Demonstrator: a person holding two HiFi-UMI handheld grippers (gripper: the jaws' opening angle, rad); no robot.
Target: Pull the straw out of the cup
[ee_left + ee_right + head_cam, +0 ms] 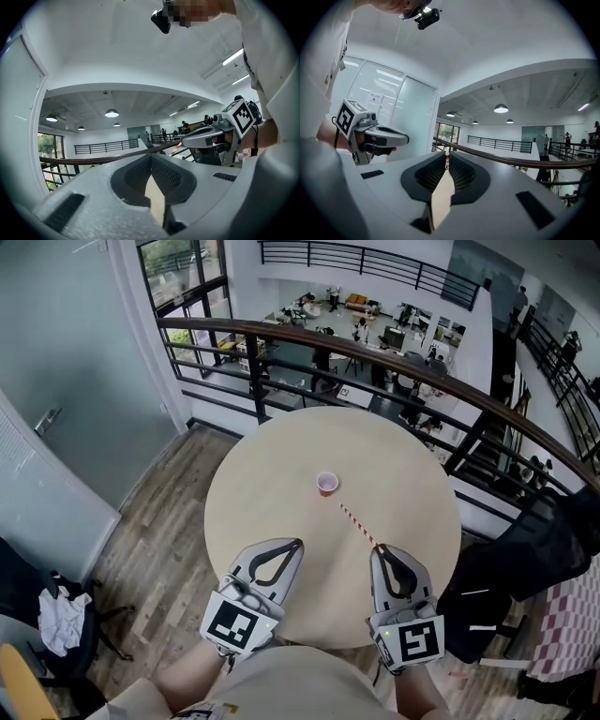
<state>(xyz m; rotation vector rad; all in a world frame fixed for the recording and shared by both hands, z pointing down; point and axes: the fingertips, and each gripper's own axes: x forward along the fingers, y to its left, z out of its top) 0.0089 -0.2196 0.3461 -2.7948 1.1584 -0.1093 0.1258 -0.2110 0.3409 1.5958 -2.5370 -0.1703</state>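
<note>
Head view: the right gripper [380, 549] pinches the near end of the straw [358, 525], whose length slants away toward the cup [326, 484] (far tip seemingly just outside it). Left gripper view: the left gripper [151, 155] is clenched on nothing. Right gripper view: the striped straw pokes out between its pressed-together tips.

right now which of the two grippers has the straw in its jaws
The right gripper: its jaws pinch the striped straw, while the left gripper holds nothing.

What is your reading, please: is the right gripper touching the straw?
Touching. In the right gripper view, the right gripper has its jaws shut on the striped straw; the head view shows the straw running into its tips.
</note>
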